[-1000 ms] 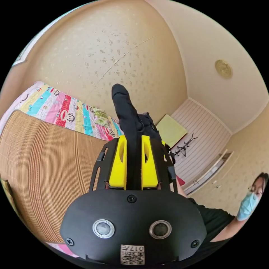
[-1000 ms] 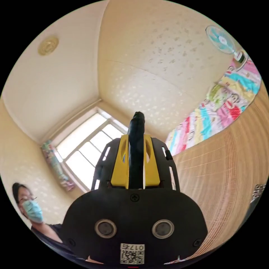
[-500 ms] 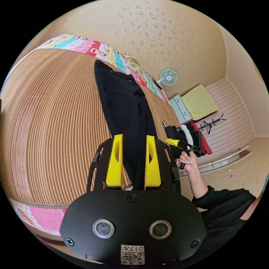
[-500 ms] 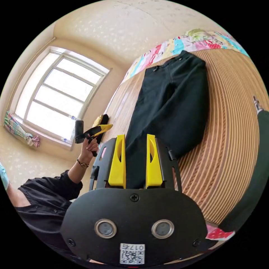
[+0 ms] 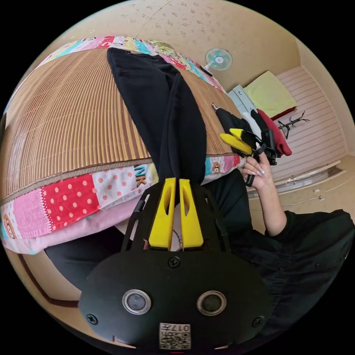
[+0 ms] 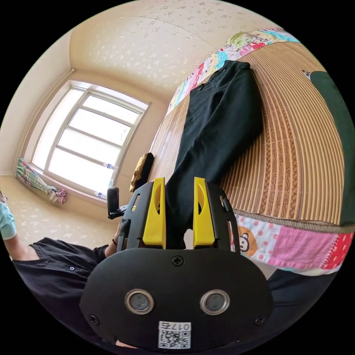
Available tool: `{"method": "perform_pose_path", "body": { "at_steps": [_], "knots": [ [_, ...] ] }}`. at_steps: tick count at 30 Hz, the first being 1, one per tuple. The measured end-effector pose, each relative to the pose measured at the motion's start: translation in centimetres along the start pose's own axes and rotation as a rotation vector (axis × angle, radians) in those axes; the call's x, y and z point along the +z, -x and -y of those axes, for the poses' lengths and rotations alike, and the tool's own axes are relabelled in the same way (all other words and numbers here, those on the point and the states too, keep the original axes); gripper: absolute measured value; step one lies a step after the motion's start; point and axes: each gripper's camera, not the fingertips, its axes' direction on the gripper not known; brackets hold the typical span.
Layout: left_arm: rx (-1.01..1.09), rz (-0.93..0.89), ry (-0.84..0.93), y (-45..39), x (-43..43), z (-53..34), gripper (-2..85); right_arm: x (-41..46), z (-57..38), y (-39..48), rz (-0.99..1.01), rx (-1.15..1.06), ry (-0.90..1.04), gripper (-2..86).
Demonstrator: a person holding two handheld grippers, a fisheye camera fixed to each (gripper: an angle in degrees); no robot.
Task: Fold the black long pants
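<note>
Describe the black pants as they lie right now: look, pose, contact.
The black long pants lie stretched lengthwise on the woven bed mat, waistband toward the far patterned sheet, legs laid side by side and running to the near bed edge, where the cuffs hang over. The fabric looks matte, mostly smooth. The cuffs sit between the left gripper and right gripper jaws.

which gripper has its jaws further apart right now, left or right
The right gripper: its yellow jaws stand clearly apart with a leg of the black pants between them. The left gripper has its jaws nearly together.
</note>
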Motion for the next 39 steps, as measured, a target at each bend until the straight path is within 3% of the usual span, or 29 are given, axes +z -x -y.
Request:
{"method": "perform_pose_path", "body": {
  "at_steps": [8,16,24,30,32,34,37,39],
  "knots": [
    [0.240,-0.449,-0.094,-8.5,-3.9,0.2,-0.5,-5.8,2.0,-0.5,-0.120,0.005,-0.111,12.3],
    [0.313,-0.517,0.011,-10.7,-0.3,0.0,-0.5,-4.3,18.0,-4.6,-0.151,0.025,-0.093,13.8],
    [0.318,-0.627,0.012,-6.8,-0.5,0.2,-0.6,3.8,31.0,-14.2,-0.227,0.228,-0.053,13.7],
    [0.327,-0.703,0.068,-3.2,-0.3,0.9,-0.5,8.1,37.5,-17.1,-0.201,0.256,-0.094,5.3],
    [0.296,-0.708,0.085,-1.8,0.1,1.0,-0.6,10.1,40.1,-14.2,-0.382,0.233,-0.045,3.8],
    [0.232,-0.711,0.082,-0.5,0.2,1.1,-0.6,12.2,41.5,-8.7,-0.582,0.071,-0.040,3.4],
    [0.166,-0.709,0.096,1.0,0.3,0.6,-0.5,15.4,40.9,2.2,-0.851,-0.119,-0.193,3.3],
    [0.145,-0.654,0.108,1.3,-0.1,-0.1,-0.2,17.8,39.7,8.6,-0.863,-0.250,-0.274,3.6]
  ]
}}
